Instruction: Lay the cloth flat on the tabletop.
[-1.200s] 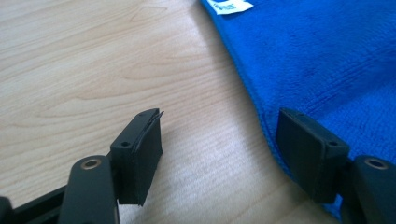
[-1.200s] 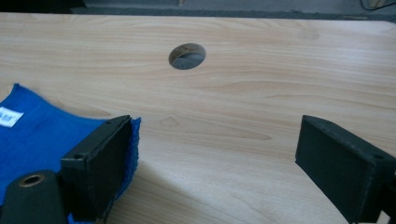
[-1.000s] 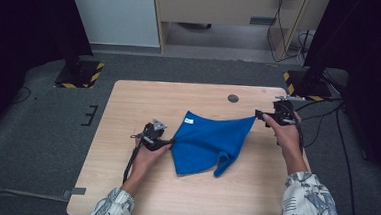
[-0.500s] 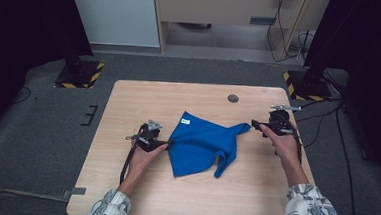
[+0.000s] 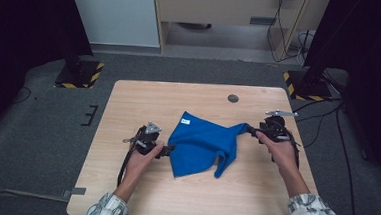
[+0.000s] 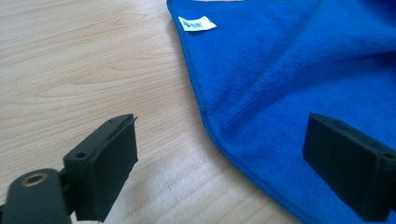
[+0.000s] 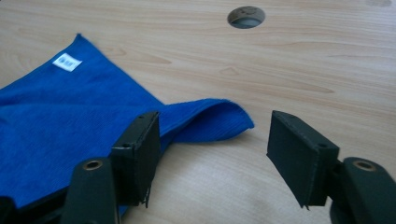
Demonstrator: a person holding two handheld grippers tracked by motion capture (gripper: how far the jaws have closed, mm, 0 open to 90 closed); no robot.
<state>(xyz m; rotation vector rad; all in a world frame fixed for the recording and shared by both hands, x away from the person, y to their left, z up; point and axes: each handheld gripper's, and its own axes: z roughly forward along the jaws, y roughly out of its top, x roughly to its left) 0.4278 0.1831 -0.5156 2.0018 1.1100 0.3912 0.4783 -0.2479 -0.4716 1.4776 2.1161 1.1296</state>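
Fingers (image 6: 107,163) on both grippers are sitting wide open, gripping nothing, flanking the blue cloth (image 5: 204,143) that's lying rumpled mid-surface; it's looking soft and floppy, so I'm guessing pinching corners works best, white tag (image 7: 67,62) farther back

Cloth (image 5: 204,143) on table (image 5: 129,98), between grippers

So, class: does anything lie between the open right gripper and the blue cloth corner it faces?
Nothing visible does. The right gripper faces the blue cloth, whose corner lies between its open jaws on bare table.
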